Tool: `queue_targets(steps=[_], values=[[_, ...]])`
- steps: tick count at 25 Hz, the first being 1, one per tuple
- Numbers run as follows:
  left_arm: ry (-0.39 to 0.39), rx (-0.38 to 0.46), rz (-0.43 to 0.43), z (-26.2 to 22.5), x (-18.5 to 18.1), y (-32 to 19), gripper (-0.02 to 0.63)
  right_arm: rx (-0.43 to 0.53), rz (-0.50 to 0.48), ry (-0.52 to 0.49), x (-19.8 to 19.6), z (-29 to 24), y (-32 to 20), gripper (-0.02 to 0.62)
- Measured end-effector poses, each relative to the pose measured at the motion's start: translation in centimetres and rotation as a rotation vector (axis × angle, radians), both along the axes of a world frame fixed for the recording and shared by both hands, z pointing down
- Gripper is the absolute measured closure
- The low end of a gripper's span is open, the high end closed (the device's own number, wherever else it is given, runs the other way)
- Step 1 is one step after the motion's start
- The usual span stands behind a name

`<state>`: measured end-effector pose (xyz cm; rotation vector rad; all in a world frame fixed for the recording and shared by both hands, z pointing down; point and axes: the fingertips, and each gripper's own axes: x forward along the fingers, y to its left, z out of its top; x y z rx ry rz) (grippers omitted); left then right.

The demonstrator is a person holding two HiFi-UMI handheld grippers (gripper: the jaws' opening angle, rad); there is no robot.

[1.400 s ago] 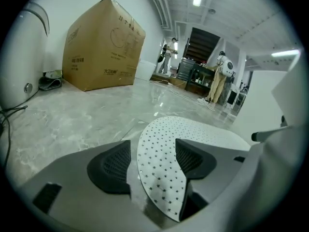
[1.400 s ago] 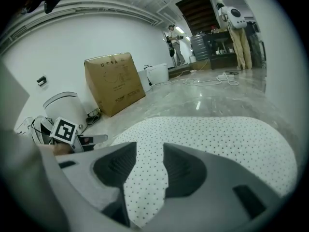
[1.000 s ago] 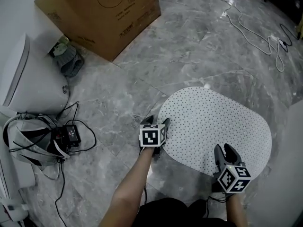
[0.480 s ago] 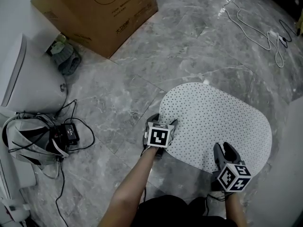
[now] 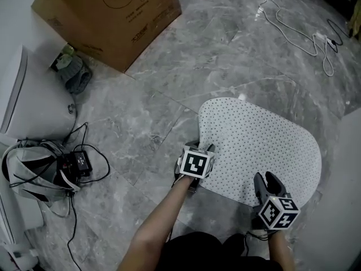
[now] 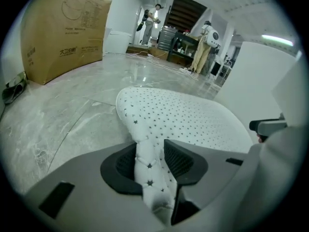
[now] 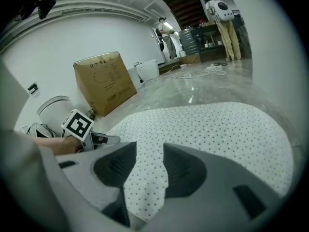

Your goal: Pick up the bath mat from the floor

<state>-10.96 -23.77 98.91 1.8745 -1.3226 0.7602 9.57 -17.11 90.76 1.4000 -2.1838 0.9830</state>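
Observation:
The white dotted bath mat (image 5: 259, 143) lies on the grey marble floor. My left gripper (image 5: 202, 149) is at its near left edge; its jaws have just been closing, and they are now shut on a pinched fold of the mat (image 6: 193, 120), which stands up between the pads of the left gripper (image 6: 150, 151). At the mat's near right edge my right gripper (image 5: 266, 179) is shut on the border. In the right gripper view the mat (image 7: 207, 124) fills the gap between the jaws of the right gripper (image 7: 145, 163).
A large cardboard box (image 5: 113, 16) stands at the back left. A white toilet (image 5: 28, 106), a bundle of cables with a black box (image 5: 79, 162) and grey cloth (image 5: 73, 75) sit at the left. A white cable (image 5: 293, 33) runs across the far floor. A white wall (image 5: 344, 168) borders the right.
My left gripper has moved right onto the mat's left edge and closed on it; that edge has bunched inward. The right gripper has stayed at the near edge.

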Motion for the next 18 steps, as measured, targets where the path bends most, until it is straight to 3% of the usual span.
queue_targets(steps=[5, 12, 16, 18], values=[[0.025, 0.012, 0.041, -1.5, 1.9, 0.4, 0.570, -0.011, 0.046, 0.020, 2.3, 0.1, 1.1, 0.420], [0.228, -0.001, 0.000, -4.6, 3.8, 0.4, 0.583, -0.039, 0.184, 0.056, 8.1, 0.5, 2.6, 0.422], [0.370, -0.025, 0.004, -6.1, 7.7, 0.2, 0.583, -0.050, 0.292, 0.098, 13.2, 0.5, 4.0, 0.440], [0.387, -0.031, 0.027, -6.4, 9.7, 0.0, 0.583, -0.059, 0.343, 0.110, 15.5, 0.6, 4.6, 0.440]])
